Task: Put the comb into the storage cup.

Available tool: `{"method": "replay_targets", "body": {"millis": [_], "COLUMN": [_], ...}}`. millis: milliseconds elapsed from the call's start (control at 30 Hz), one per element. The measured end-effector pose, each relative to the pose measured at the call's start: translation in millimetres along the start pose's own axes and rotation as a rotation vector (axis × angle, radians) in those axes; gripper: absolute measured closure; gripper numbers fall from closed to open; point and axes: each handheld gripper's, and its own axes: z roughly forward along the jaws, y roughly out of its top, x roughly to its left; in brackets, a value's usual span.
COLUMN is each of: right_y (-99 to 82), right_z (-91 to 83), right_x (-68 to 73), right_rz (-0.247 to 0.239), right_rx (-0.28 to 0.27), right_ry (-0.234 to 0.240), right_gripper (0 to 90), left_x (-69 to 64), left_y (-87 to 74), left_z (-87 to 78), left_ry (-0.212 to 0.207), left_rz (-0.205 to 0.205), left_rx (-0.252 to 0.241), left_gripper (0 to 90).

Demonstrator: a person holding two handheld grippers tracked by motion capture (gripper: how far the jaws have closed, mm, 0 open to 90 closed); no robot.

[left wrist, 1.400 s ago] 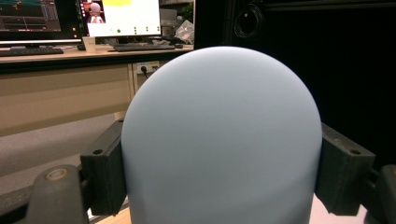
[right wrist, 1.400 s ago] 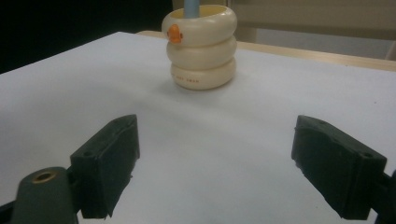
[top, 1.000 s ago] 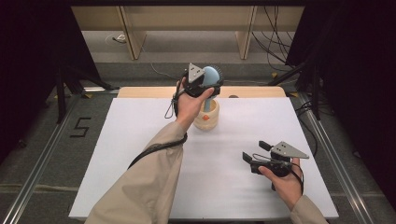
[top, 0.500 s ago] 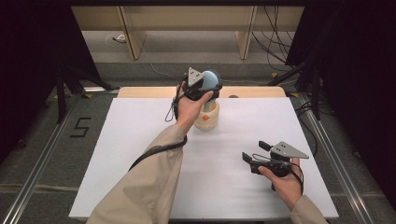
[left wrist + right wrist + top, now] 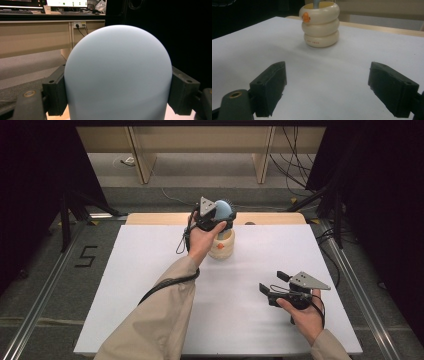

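The pale blue brush (image 5: 117, 75), a smooth rounded head with fine bristles showing along its far edge in the high view (image 5: 223, 210), stood with its handle down inside a cream ring-stacked holder (image 5: 222, 245) near the far edge of the table (image 5: 125, 285). The left gripper (image 5: 216, 220) was clamped on the head, one jaw pressed against each flank, as the left gripper view showed. The head appeared to be light moulded plastic: stiff enough to take a firm squeeze, but smooth and domed, so a grip high on the curve would likely slide off. The safer hold was judged to be low on the widest part of the head, where the jaws sat, or on the narrower stem below it. The bristled face should probably be kept clear of the pads. The holder (image 5: 320, 23), three stacked rings with a small orange mark, looked light and free-standing, so a tilted pull could drag or tip it; a straight vertical lift seemed advisable. The right gripper (image 5: 272, 287) rested well apart at the near right, its jaws spread wide over bare table with nothing between them.
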Motion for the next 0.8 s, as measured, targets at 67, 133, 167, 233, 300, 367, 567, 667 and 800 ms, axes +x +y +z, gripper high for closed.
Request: {"method": "replay_targets", "body": {"millis": [67, 133, 167, 233, 300, 367, 567, 667, 800], "right_y": [-0.1, 0.0, 0.1, 0.0, 0.0, 0.1, 0.4, 0.4, 0.3], "right_z": [0.1, 0.1, 0.1, 0.2, 0.2, 0.1, 0.0, 0.1, 0.2], "right_x": [0.0, 0.1, 0.2, 0.1, 0.0, 0.1, 0.1, 0.3, 0.3], "right_rz": [0.001, 0.0, 0.0, 0.0, 0.0, -0.001, -0.001, -0.002, -0.001], "right_rx": [0.0, 0.001, 0.002, 0.0, 0.002, 0.001, 0.0, 0.001, 0.002], "right_ry": [0.0, -0.001, 0.0, 0.0, -0.001, -0.001, -0.003, -0.003, -0.003], "right_gripper": [16.0, 16.0, 16.0, 16.0, 16.0, 16.0, 16.0, 16.0, 16.0], "left_x": [0.4, 0.8, 1.3, 2.0, 2.6, 3.2, 4.3, 4.2, 3.7], "left_y": [0.2, 0.1, 0.3, 0.6, 0.8, 1.1, 2.1, 3.2, 4.6], "left_z": [-0.3, -0.3, -0.3, -0.7, -1.4, -2.1, -4.7, -5.9, -8.5], "left_ry": [0.001, 0.0, -0.002, -0.004, -0.003, -0.004, 0.005, 0.003, 0.007], "left_rz": [-0.001, -0.003, -0.005, -0.01, -0.015, -0.018, -0.03, -0.031, -0.035], "left_rx": [0.002, 0.001, 0.003, 0.006, 0.01, 0.012, 0.021, 0.03, 0.045], "left_gripper": [19.3, 19.2, 19.2, 19.2, 19.2, 19.1, 19.0, 19.0, 18.9]}}
